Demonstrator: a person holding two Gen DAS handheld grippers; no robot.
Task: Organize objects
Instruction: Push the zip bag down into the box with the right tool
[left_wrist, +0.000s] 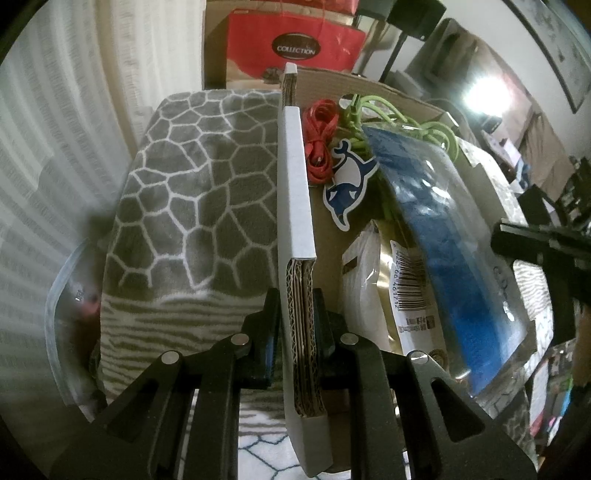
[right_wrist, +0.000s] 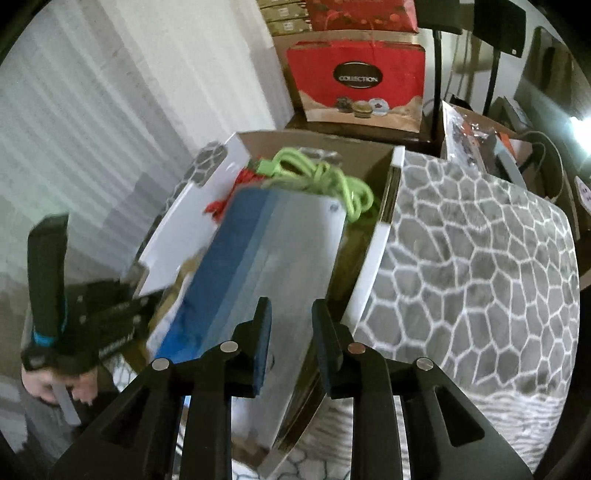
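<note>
An open cardboard box (left_wrist: 325, 236) with white outer walls holds a red cord (left_wrist: 319, 140), a green cord (left_wrist: 406, 122), a whale sticker (left_wrist: 349, 181), a gold pouch (left_wrist: 402, 295) and a blue item in a clear bag (left_wrist: 454, 251). My left gripper (left_wrist: 297, 306) is shut on the box's left wall (left_wrist: 295, 177). In the right wrist view the box (right_wrist: 369, 266) lies below my right gripper (right_wrist: 291, 314), which is open and empty just above the clear bag with the blue item (right_wrist: 258, 266). The green cord (right_wrist: 325, 177) lies at the box's far end.
A grey blanket with a white honeycomb pattern (left_wrist: 199, 199) lies on both sides of the box (right_wrist: 472, 266). A red "Collection" gift box (right_wrist: 362, 81) stands behind. White curtains (left_wrist: 74, 129) hang at left. Cluttered boxes (right_wrist: 498, 147) stand at far right.
</note>
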